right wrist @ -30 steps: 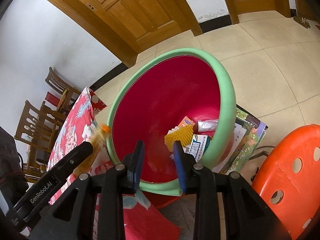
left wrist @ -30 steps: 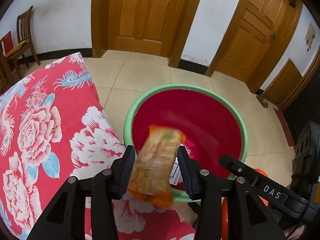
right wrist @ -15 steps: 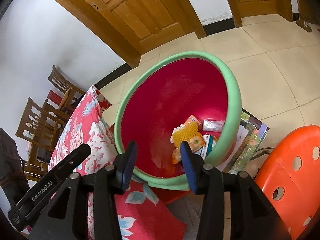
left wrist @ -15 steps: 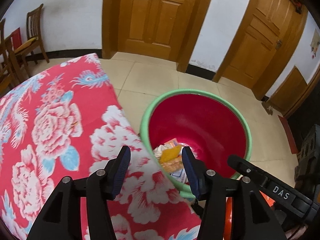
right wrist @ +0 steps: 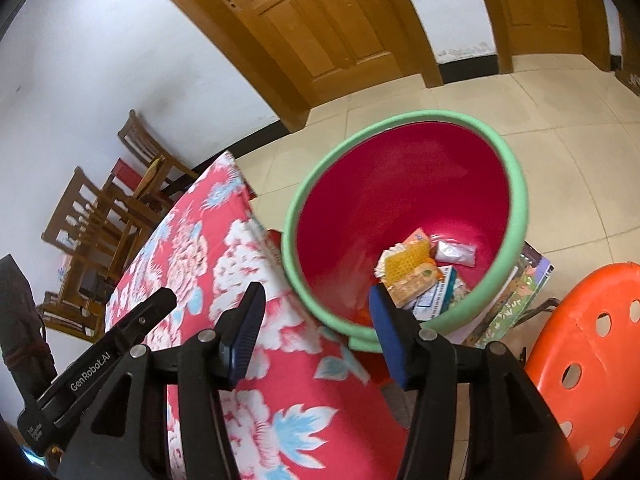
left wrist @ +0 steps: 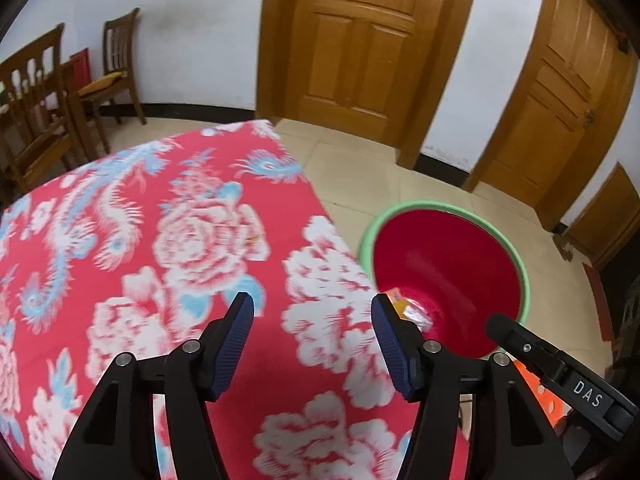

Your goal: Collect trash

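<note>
A red basin with a green rim (right wrist: 516, 184) (left wrist: 516, 248) stands on the floor beside the table. Inside it lies a pile of trash: an orange snack wrapper (right wrist: 414, 280), a yellow mesh piece (right wrist: 404, 260), a clear bag (right wrist: 456, 252) and a blue-white box (right wrist: 436, 300). A bit of the trash (left wrist: 412, 308) shows in the left wrist view. My left gripper (left wrist: 312, 336) is open and empty above the table's floral cloth (left wrist: 160, 240). My right gripper (right wrist: 316, 332) is open and empty over the table corner, near the basin's rim.
An orange perforated stool (right wrist: 592, 360) stands right of the basin. Printed papers (right wrist: 516, 304) lie under the basin's right side. Wooden chairs (left wrist: 44, 112) stand by the far wall. Wooden doors (left wrist: 360, 48) are behind the tiled floor.
My left gripper opened and let go of the orange wrapper, which now lies in the basin. It then swung left over the table. My right gripper opened wide and pulled back a little.
</note>
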The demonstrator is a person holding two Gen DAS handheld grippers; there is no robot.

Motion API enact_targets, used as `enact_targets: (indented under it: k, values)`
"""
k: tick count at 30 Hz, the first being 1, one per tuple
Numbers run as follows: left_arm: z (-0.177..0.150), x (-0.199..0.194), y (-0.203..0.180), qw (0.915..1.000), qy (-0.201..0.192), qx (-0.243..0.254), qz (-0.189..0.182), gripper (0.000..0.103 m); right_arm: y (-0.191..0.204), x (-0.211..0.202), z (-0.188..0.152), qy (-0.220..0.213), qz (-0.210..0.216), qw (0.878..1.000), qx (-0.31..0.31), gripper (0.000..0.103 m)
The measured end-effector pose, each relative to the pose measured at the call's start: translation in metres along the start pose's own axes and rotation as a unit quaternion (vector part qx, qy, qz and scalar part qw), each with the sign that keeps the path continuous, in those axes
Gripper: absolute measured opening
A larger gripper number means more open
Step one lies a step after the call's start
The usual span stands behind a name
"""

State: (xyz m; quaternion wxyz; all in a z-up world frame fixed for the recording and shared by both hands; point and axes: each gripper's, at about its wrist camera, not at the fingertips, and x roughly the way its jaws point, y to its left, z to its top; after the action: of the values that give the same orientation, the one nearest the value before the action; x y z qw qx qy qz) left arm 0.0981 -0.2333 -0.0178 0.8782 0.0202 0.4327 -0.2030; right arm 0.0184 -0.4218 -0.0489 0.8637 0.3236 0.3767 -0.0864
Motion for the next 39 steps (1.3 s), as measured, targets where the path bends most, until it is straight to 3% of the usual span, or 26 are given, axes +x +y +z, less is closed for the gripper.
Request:
enact_targets:
  k: [19,24,28,39]
  values:
    - [-0.020,-0.054,0.069,0.9952,-0.035,-0.050,0.076,0.070,0.079,-0.011,-0.036,0.007,0.024,0.995,-0.092,0.071]
    - [-0.026,-0.067,0.082,0.9935,-0.042,-0.060,0.087,0.070,0.094,-0.016,-0.046,0.006,0.025,0.993,-0.113,0.072]
    - [-0.030,-0.076,0.090,0.9920,-0.049,-0.067,0.095,0.070,0.104,-0.020,-0.052,0.000,0.023,0.992,-0.126,0.081]
    - [-0.038,-0.095,0.102,0.9893,-0.065,-0.081,0.102,0.070,0.118,-0.030,-0.062,-0.011,0.016,0.989,-0.147,0.082]
